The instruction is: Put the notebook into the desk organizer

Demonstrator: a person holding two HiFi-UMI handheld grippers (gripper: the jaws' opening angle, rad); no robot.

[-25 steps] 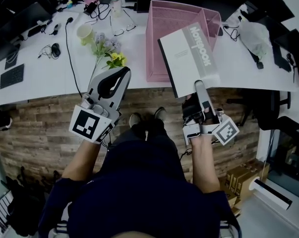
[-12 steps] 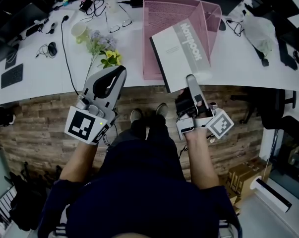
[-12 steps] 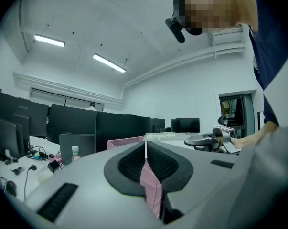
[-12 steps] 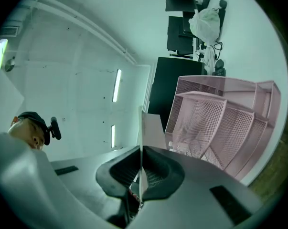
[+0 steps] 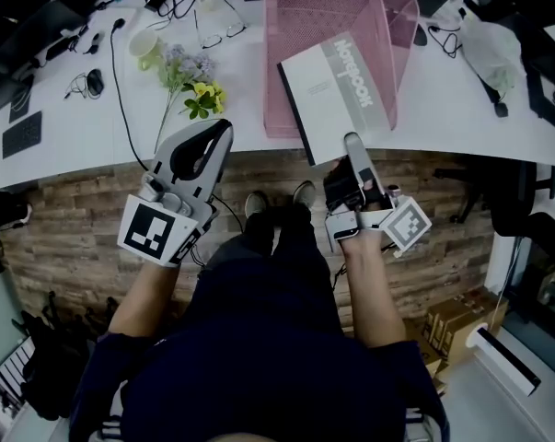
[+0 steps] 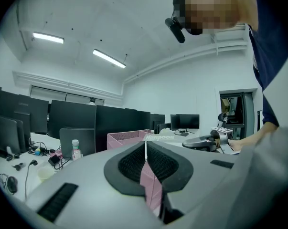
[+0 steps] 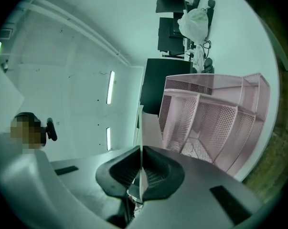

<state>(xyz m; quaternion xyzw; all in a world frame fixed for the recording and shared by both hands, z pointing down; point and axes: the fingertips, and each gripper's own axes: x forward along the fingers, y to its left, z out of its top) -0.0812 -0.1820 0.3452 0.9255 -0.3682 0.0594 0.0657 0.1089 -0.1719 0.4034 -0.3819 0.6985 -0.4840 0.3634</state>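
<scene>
My right gripper (image 5: 352, 143) is shut on the near edge of a grey-and-white notebook (image 5: 337, 94), held tilted in the air over the front of the pink mesh desk organizer (image 5: 300, 26) on the white desk. In the right gripper view the notebook (image 7: 140, 128) shows edge-on between the pads, with the pink organizer (image 7: 215, 123) beyond it at the right. My left gripper (image 5: 217, 133) hangs at the desk's front edge, left of the organizer; its jaws are together with nothing between them. In the left gripper view the organizer (image 6: 127, 138) stands past the jaws.
A bunch of flowers (image 5: 196, 83) and a cup (image 5: 146, 50) lie on the desk left of the organizer, with cables (image 5: 116, 53), glasses (image 5: 220, 33) and a mouse (image 5: 94, 82). A white plastic bag (image 5: 493, 42) sits at the right. Monitors (image 6: 77, 123) line the desk's back.
My right gripper has carried the notebook a little left and toward the organizer's front. The left gripper has shifted slightly left.
</scene>
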